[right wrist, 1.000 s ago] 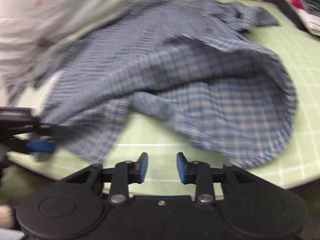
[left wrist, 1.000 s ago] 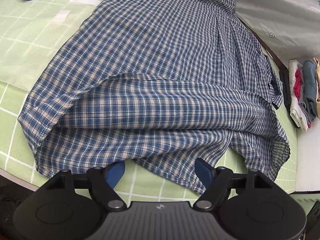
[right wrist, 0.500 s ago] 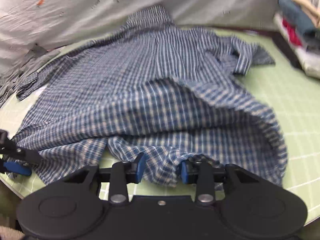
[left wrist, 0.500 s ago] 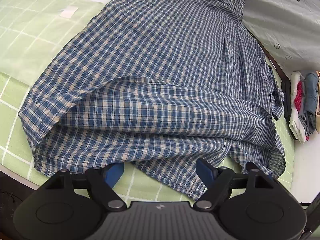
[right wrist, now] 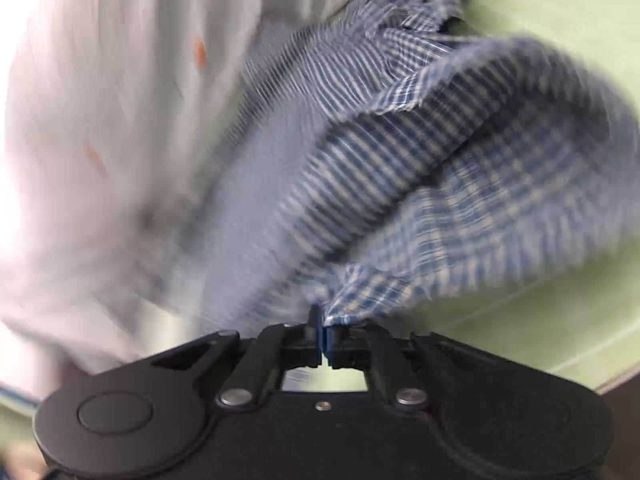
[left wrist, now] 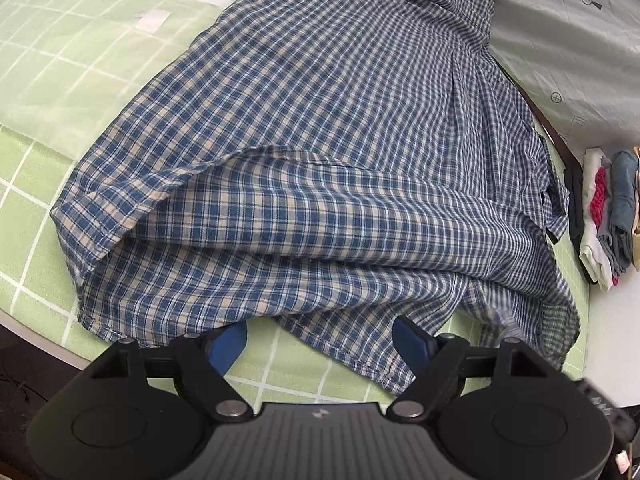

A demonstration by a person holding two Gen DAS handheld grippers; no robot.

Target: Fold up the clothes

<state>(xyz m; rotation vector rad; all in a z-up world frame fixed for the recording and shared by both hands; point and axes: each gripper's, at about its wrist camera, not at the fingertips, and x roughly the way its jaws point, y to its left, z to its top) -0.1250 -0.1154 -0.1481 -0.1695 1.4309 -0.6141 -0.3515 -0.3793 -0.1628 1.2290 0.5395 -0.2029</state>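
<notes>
A blue and cream plaid shirt [left wrist: 320, 152] lies spread on a green gridded mat [left wrist: 48, 80], collar at the far end, hem nearest me. My left gripper [left wrist: 320, 340] is open, its blue fingers just short of the hem and holding nothing. My right gripper [right wrist: 322, 334] is shut on a bunched edge of the shirt [right wrist: 440, 208] and lifts it off the mat; that view is blurred by motion.
A stack of folded clothes [left wrist: 608, 208] sits at the right beyond the mat's edge. A pale grey sheet [left wrist: 560, 40] covers the surface behind the collar. The mat's near edge [left wrist: 36, 320] drops to a dark floor.
My right gripper has closed on the shirt's hem and pulled it up, with the view swinging and blurring. My left gripper stays open and has moved back slightly.
</notes>
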